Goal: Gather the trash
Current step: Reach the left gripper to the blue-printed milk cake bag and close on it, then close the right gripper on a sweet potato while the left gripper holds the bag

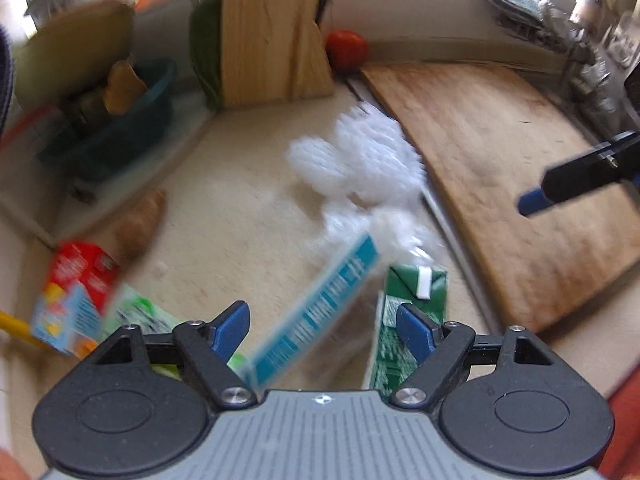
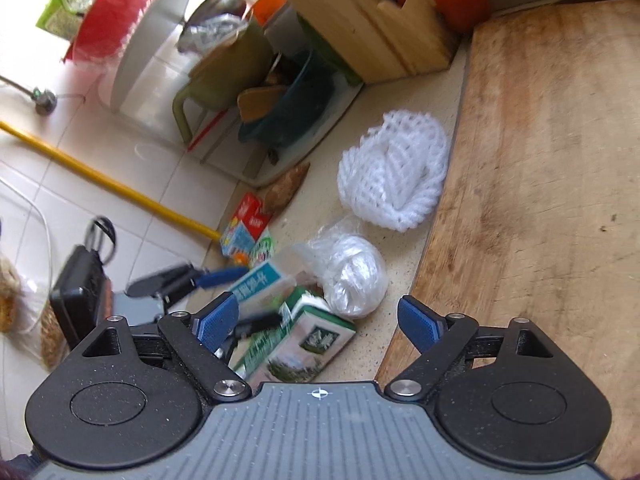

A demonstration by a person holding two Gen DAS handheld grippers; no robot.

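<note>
While both grippers hung over the pale kitchen counter (image 2: 404,248), neither had hold of anything. The left gripper (image 1: 322,330) had its blue-padded fingers (image 1: 230,330) spread wide, and a teal-and-white carton (image 1: 320,312) and a green carton (image 1: 404,320) lay on the counter in the gap between them, though I could not tell whether either pad touched a carton. The right gripper (image 2: 318,320) was likewise released, its fingers (image 2: 216,320) parted above the green carton (image 2: 296,344), which lay on its side just under them.

The trash sat gathered in a loose heap along the counter's near stretch. A crumpled clear plastic bag (image 2: 352,276) rested against the green carton's top end, and a white foam fruit net (image 2: 394,172) lay a little beyond it, right beside the edge of a large wooden cutting board (image 2: 552,168). To the heap's left, near the tiled wall, stood a small red-and-blue carton (image 2: 244,228) with a green wrapper (image 2: 262,248) against it. A brownish scrap (image 2: 286,188) lay just behind those, by the corner of a white tray (image 2: 280,160).

Farther back stood a wooden knife block (image 2: 372,28), a red tomato (image 2: 462,4) tucked beside it at the board's far corner, and a dark teal bowl (image 2: 292,116) on the tray. The left gripper's view was blurred, so its carton lettering was unreadable.
</note>
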